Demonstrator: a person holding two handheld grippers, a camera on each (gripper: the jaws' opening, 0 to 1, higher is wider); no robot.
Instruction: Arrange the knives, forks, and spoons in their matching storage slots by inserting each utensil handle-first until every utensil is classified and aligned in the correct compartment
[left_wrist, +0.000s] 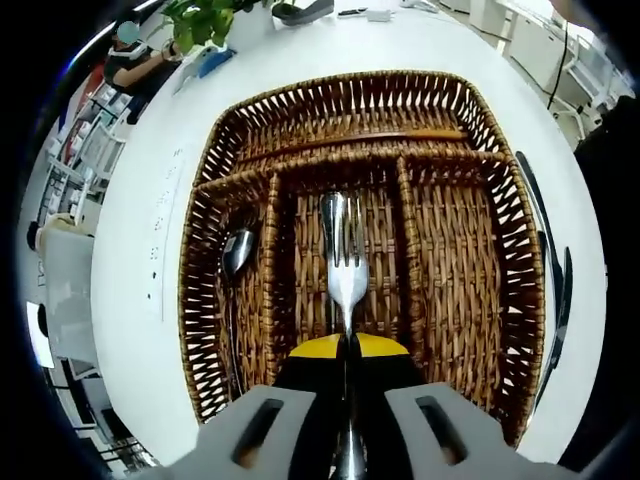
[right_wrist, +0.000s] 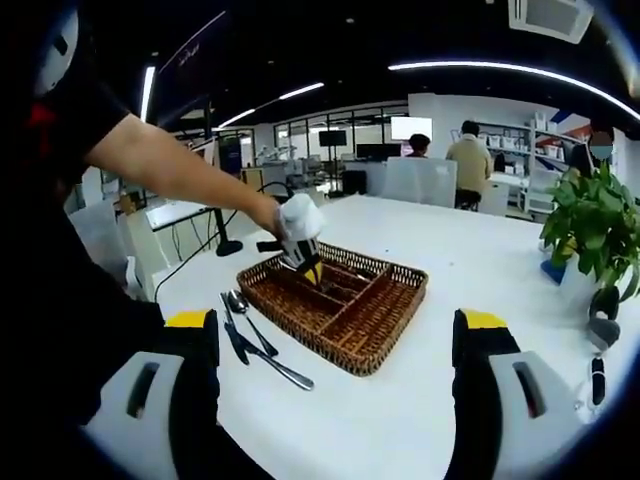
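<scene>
Your left gripper (left_wrist: 347, 400) is clamped on the fork (left_wrist: 346, 262), tines up over the wicker tray's (left_wrist: 520, 300) middle slot. Spoon (left_wrist: 238, 250) sits in the slot beside it. Your right gripper (right_wrist: 335, 370) has its jaws wide apart, holding nothing.

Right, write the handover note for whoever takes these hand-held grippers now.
Left hand-held gripper: shut on a fork, tines pointing away, held over the middle slot of the wicker tray.
Right hand-held gripper: open, holding nothing, back from the tray above the white table.
Done: one spoon lies in the tray's slot beside the fork's.
Left: set the fork down; the slot on its other side looks empty. Loose utensils, a spoon and what look like knives, lie on the table beside the tray and need sorting.
</scene>
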